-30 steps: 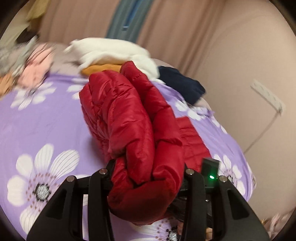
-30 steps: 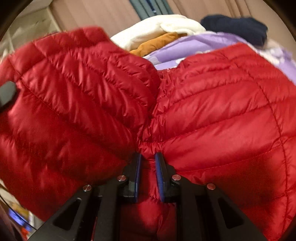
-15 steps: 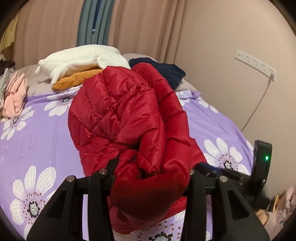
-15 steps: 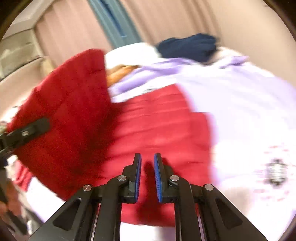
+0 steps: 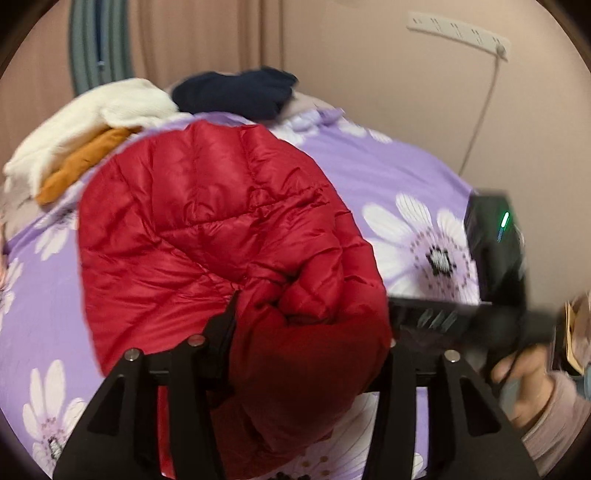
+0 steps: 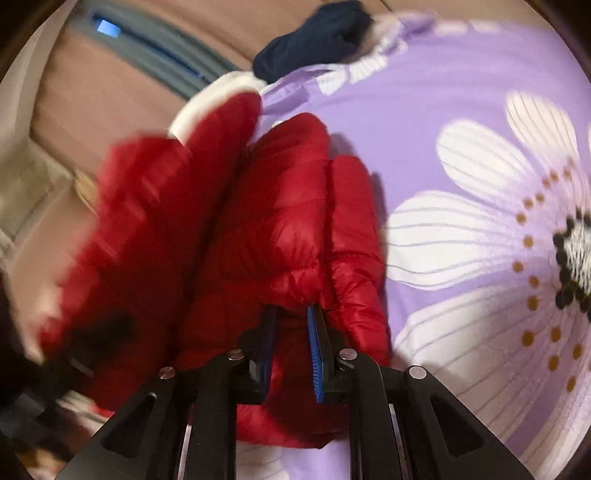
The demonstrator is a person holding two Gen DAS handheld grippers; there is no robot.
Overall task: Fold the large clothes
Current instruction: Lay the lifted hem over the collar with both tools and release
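Observation:
A red quilted puffer jacket point(image 5: 221, 229) is bunched up over the purple flowered bedsheet point(image 5: 388, 173). My left gripper point(image 5: 306, 332) is shut on a thick roll of the jacket, which fills the space between its fingers and is held up off the bed. My right gripper point(image 6: 291, 325) is shut on a fold of the same jacket point(image 6: 280, 229) between its blue pads point(image 6: 316, 354). The right gripper's black body point(image 5: 491, 273) and the hand holding it show at the right of the left wrist view.
At the bed's far end lie a white garment point(image 5: 96, 118), an orange one point(image 5: 81, 162) and a dark navy one point(image 5: 236, 92). A beige wall with a power strip point(image 5: 458, 33) and its cable runs along the right. Curtains point(image 6: 122, 74) hang behind.
The right gripper, off the jacket half a second ago, now grips a fold near the left gripper. The left gripper has swung right, still holding the roll.

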